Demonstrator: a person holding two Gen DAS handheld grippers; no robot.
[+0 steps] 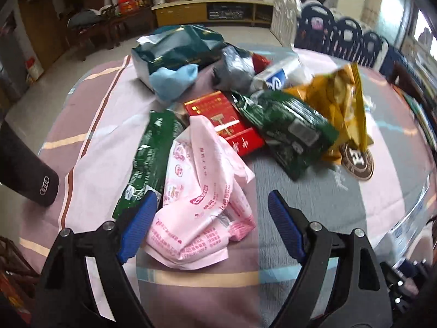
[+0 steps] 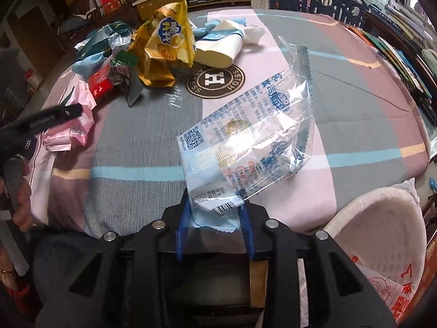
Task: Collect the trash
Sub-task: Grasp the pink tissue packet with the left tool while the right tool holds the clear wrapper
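The right gripper (image 2: pixel 214 218) pinches only the torn bottom edge of a clear printed snack wrapper (image 2: pixel 245 139), which hangs over the tablecloth (image 2: pixel 136 136), so the slick film could slide free or tear on the way to the white bag (image 2: pixel 382 218) at lower right. The left gripper (image 1: pixel 210 227) stands wide open and empty around the crumpled pink wrapper (image 1: pixel 202 191); closing there could also catch the green packet (image 1: pixel 147 161) touching its left finger.

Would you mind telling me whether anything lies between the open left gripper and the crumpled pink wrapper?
Nothing visible does. The left gripper is open with the pink wrapper already lying between its fingers; the green packet sits just beside the left finger, not in the way.
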